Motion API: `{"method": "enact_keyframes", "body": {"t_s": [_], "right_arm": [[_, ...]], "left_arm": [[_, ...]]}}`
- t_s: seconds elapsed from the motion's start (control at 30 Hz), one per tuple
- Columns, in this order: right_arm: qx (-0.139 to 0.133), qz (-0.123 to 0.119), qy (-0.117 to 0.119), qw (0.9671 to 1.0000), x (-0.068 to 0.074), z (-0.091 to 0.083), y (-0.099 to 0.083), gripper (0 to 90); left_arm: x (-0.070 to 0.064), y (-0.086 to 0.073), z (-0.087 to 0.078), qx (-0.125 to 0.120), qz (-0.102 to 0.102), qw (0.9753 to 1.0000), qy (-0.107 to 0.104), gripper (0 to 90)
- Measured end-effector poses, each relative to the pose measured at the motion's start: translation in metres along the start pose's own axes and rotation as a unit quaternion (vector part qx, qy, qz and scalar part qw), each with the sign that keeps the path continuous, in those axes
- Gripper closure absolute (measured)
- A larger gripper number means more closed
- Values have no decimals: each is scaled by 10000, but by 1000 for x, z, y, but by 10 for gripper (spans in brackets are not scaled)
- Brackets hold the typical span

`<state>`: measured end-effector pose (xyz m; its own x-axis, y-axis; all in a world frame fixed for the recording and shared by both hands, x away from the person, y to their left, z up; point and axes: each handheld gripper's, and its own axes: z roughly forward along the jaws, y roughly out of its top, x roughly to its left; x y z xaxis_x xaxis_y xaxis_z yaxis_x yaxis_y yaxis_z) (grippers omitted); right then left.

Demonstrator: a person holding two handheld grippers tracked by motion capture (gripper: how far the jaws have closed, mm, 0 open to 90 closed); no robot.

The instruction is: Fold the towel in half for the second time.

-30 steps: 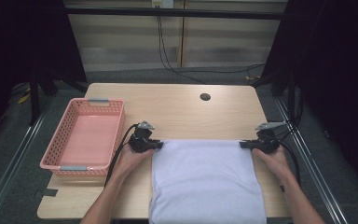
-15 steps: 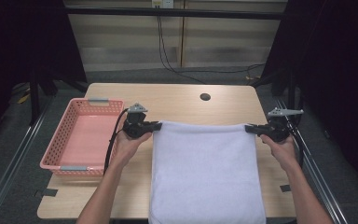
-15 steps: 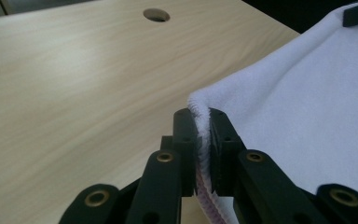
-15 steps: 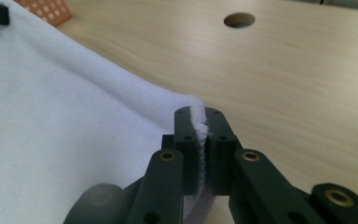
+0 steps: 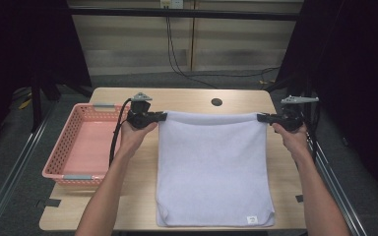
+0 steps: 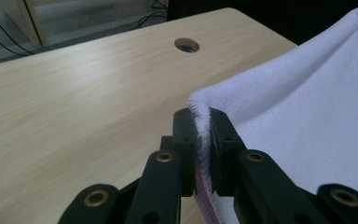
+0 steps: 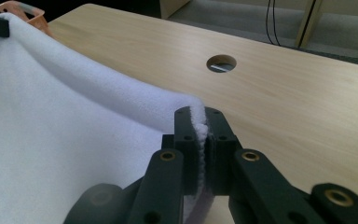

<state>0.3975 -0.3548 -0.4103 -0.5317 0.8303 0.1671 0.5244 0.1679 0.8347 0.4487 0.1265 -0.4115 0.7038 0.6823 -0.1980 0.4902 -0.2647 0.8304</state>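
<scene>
Across the middle of the bench [image 5: 187,101], one white towel [image 5: 211,169], spread flat from centre to the 6 o'clock edge, with a small label near its 5 o'clock corner and its far edge pulled taut between two tools. Left tool [image 5: 158,117], at 10 o'clock of the towel, is clamped tight on the far left corner (pink stitching shows between its jaws in the left gripper view); right tool [image 5: 262,117], at 2 o'clock, is likewise clamped on the far right corner. Pink basket [image 5: 59,169] at 9 o'clock on the bench, well apart from the towel; round hole [image 5: 216,102] at 12 o'clock, beyond the taut edge.
</scene>
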Motion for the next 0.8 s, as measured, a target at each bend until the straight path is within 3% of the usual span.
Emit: {"method": "enact_keyframes", "body": {"t_s": [0.03, 0.07, 0.1, 0.2, 0.3, 0.4, 0.67, 0.8], "right_arm": [[-13, 4, -28, 10000, -1, 1, 4, 856], [-124, 41, -27, 9999, -3, 1, 8, 856], [-209, 69, -14, 9998, -3, 0, 9, 857], [-215, -27, 26, 9998, 0, -4, 9, 857], [-172, -98, 47, 9998, 3, -9, 5, 857], [-370, -127, 253, 9989, 12, -23, -3, 857], [-217, -248, 439, 9985, 28, -44, -20, 857], [-123, -302, 467, 9984, 35, -52, -34, 857]], "left_arm": [[0, 0, 0, 0, 0, 10000, 0, 833], [3, 2, 1, -217, -273, 9994, 0, 833], [2, 2, 1, -259, -273, 9993, -8, 834], [-3, 0, -2, -179, -49, 9998, -19, 833], [-6, -3, -6, -256, -44, 9996, -61, 833], [-15, -10, -18, -320, 5, 9993, -167, 834], [-31, -31, -40, -418, -17, 9982, -437, 834], [-45, -37, -50, -401, 324, 9975, -485, 833]]}}
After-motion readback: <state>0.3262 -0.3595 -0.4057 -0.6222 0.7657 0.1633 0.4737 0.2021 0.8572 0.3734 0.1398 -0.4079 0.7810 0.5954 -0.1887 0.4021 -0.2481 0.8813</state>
